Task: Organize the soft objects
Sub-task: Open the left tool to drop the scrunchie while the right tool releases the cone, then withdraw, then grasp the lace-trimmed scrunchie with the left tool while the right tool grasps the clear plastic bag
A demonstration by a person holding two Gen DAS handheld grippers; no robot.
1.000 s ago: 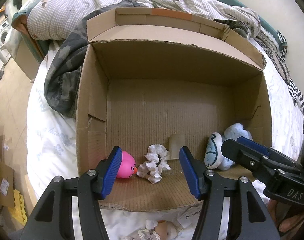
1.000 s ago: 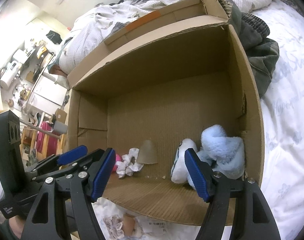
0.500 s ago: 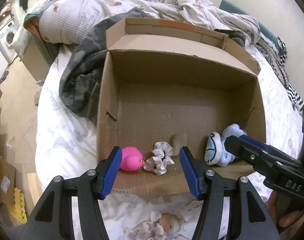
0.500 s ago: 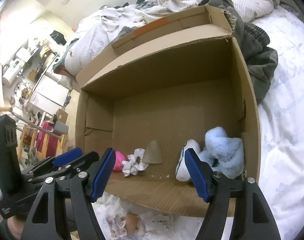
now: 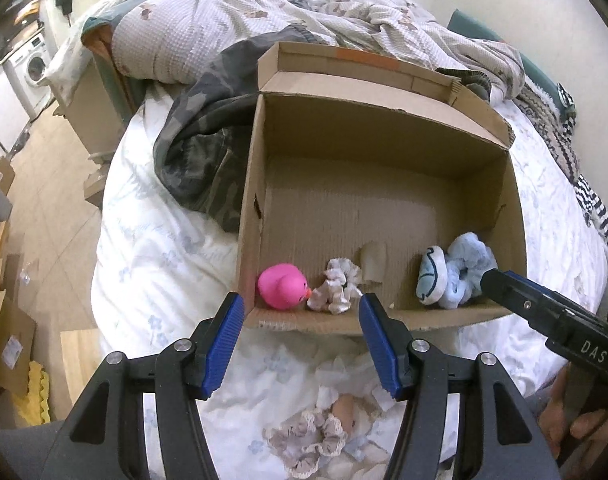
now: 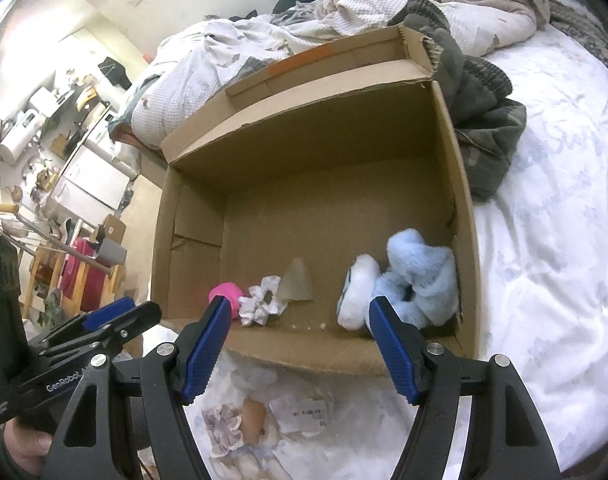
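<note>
We see the left gripper (image 5: 300, 338) with its blue pads parted about halfway and nothing between them; the right gripper (image 6: 298, 344) stands wider, also empty. Both point steeply down at the bed.

Directly below the left fingers lies a small doll (image 5: 324, 432) in frilled cloth on the white sheet (image 5: 152, 248), outside the box; in the right view the same doll (image 6: 244, 420) sits under and between the fingers, beside a paper tag (image 6: 304, 414).

Just beyond the fingertips is the near wall of the open cardboard box (image 5: 384, 168). Inside, against that wall: a pink duck toy (image 5: 282, 286) beyond the left finger of the left gripper, a white scrunchie (image 5: 336, 286) touching its beak, and a blue plush (image 5: 452, 270) in the right corner, beyond the right gripper's right finger.

Past the box: a camouflage garment (image 5: 196, 152) and a rumpled quilt (image 5: 264, 16).
</note>
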